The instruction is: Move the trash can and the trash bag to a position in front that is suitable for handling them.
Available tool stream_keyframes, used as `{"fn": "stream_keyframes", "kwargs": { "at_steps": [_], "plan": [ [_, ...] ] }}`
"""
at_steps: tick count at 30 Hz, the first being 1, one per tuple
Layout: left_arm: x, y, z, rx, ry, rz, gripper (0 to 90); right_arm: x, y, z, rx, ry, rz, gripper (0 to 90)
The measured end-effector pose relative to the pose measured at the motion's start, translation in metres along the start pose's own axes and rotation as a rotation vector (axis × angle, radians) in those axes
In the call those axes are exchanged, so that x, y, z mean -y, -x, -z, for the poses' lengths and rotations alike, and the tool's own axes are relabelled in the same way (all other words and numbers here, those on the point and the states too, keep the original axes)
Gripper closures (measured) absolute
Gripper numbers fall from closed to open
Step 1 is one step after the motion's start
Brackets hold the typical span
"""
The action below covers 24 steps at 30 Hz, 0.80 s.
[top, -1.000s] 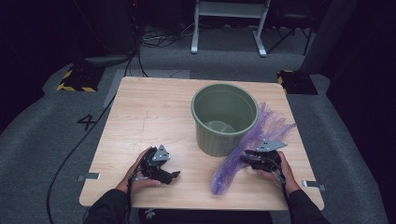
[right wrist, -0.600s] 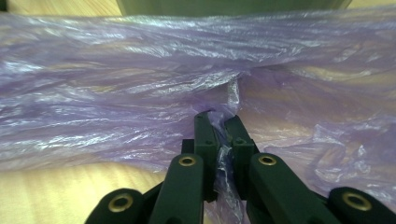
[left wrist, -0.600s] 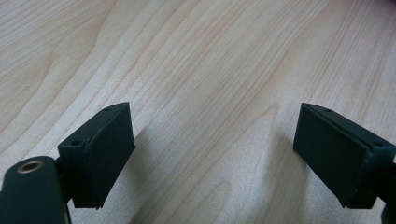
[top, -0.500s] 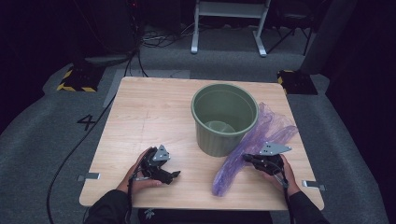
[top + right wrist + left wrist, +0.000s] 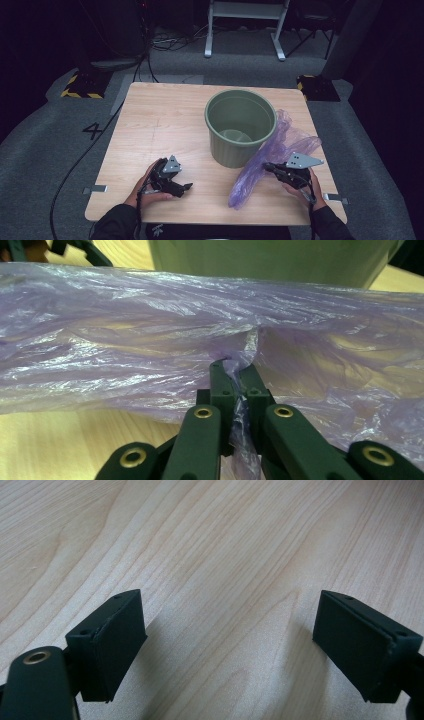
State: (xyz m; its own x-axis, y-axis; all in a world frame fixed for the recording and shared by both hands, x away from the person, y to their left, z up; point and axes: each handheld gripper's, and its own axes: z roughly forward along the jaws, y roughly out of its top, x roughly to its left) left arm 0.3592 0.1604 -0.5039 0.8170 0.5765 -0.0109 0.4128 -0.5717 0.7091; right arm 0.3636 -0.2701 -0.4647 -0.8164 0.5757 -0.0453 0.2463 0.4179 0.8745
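Note:
A crumpled purple plastic bag (image 5: 287, 132) lies on the wooden table (image 5: 160, 120), draped from the right of a green bucket (image 5: 240, 127) down toward the front edge. My right gripper (image 5: 267, 166) is shut on a fold of this bag (image 5: 125, 335); the film is pinched between the closed jaws (image 5: 234, 365) and held slightly off the wood. The bucket's wall (image 5: 270, 260) rises just behind the bag. My left gripper (image 5: 186, 187) rests at the front left with its jaws wide open (image 5: 230, 640) over bare wood, holding nothing.
The bucket stands upright at the table's middle right, and its inside looks empty. Cables trail off the table's front left. Beyond the far edge, a white metal stand (image 5: 245, 30) is on the grey carpet.
The right gripper's jaws have shut on the bag and the hand has risen a little, drawing the film up with it. The left gripper has stayed in place.

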Motion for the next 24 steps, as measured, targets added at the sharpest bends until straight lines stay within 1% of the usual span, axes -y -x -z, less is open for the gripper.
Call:
{"fn": "stream_keyframes", "kwargs": {
  "at_steps": [3,6,16,19,20,21,23,24],
  "plan": [
    [0.000,0.000,0.000,0.001,0.001,0.000,13.1,-0.004,-0.003,0.005,-0.005,0.029,0.009,88.4],
    [0.000,-0.001,0.000,0.002,0.001,-0.001,13.4,-0.006,-0.004,0.008,-0.011,0.044,0.019,88.4],
    [0.000,-0.001,0.000,0.002,0.001,-0.001,14.0,-0.010,-0.007,0.019,-0.005,0.082,0.018,88.5],
    [0.000,-0.001,0.000,0.002,0.001,0.000,13.9,-0.011,-0.007,0.022,-0.002,0.093,0.021,88.5],
    [0.000,-0.001,0.000,0.002,0.001,0.000,13.9,-0.012,-0.007,0.024,0.003,0.093,0.030,88.5],
    [0.000,-0.001,0.000,0.002,0.001,-0.001,14.0,-0.014,-0.006,0.027,0.009,0.101,0.035,88.5],
    [0.000,-0.001,0.000,0.002,0.001,-0.001,14.0,-0.018,-0.005,0.035,0.005,0.135,0.022,88.6],
    [0.000,-0.001,0.000,0.002,0.002,-0.002,14.0,-0.019,-0.005,0.037,0.009,0.142,0.022,88.5]
  ]
}}
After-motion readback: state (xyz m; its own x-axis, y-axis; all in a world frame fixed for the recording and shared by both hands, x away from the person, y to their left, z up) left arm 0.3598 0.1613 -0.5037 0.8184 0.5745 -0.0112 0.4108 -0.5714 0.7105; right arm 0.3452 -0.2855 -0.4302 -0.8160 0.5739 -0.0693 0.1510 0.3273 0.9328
